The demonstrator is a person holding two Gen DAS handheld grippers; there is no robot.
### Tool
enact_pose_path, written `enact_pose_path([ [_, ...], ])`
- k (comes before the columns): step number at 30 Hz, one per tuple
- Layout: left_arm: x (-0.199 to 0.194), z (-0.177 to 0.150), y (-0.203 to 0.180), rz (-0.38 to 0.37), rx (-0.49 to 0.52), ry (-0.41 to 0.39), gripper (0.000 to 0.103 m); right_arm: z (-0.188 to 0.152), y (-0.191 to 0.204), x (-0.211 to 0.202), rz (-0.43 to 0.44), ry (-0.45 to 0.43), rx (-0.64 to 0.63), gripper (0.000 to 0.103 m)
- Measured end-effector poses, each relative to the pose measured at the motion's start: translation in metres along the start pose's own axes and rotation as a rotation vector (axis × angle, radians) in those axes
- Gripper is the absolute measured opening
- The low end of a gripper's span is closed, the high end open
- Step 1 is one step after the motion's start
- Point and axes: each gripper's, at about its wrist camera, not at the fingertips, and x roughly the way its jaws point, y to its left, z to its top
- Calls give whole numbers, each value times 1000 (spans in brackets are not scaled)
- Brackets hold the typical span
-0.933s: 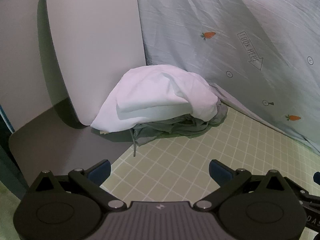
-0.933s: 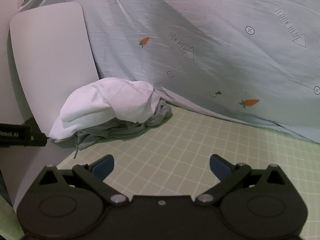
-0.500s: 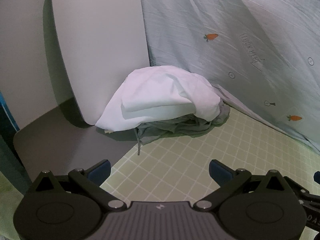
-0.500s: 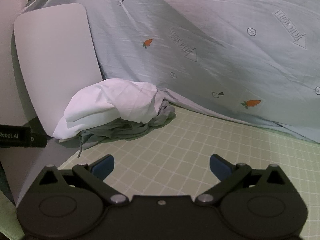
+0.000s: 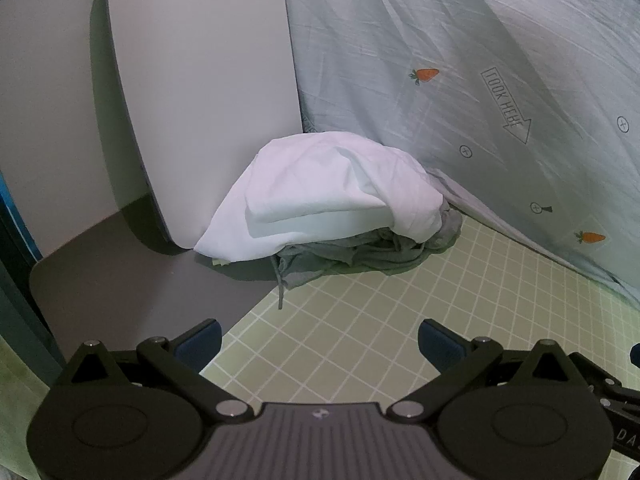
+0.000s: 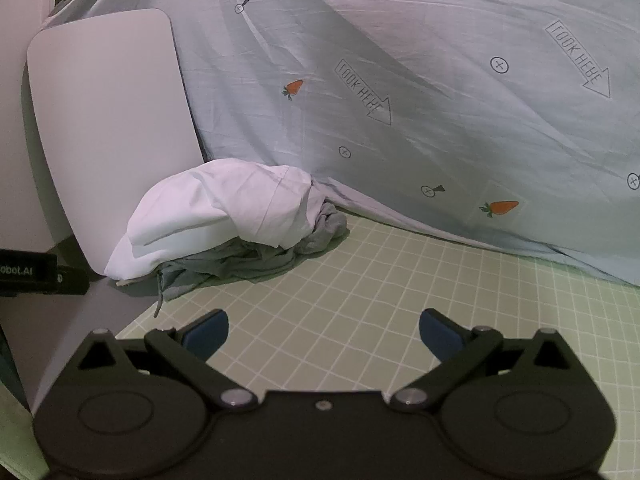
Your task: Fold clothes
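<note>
A white garment lies draped over a crumpled grey garment with a drawstring, piled at the far left of the green grid mat. The pile also shows in the right wrist view: white garment, grey garment. My left gripper is open and empty, hovering over the mat short of the pile. My right gripper is open and empty, over the mat to the right of the pile. Part of the left gripper's body shows at the left edge of the right wrist view.
A pale blue sheet with carrots and arrows hangs behind the mat. A white rounded board leans upright just left of the pile, on a grey surface. The sheet and board show in the right view too.
Both views have shifted slightly; the pile has drifted a little right in each frame. Both grippers stay open. The clothes have not moved.
</note>
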Motion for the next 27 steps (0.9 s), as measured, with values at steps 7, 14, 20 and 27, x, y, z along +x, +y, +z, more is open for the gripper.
enact_pose_path([
  [7, 0, -1, 0, 1, 0, 2, 103, -3, -1, -1, -1, -4, 3, 103],
  [14, 0, -5, -2, 3, 0, 2, 103, -3, -3, -1, -1, -3, 4, 103],
  [20, 1, -6, -2, 4, -2, 4, 103, -4, -5, 0, 1, -2, 5, 103],
  [27, 2, -6, -2, 2, 1, 7, 103, -6, -4, 0, -1, -2, 6, 103],
])
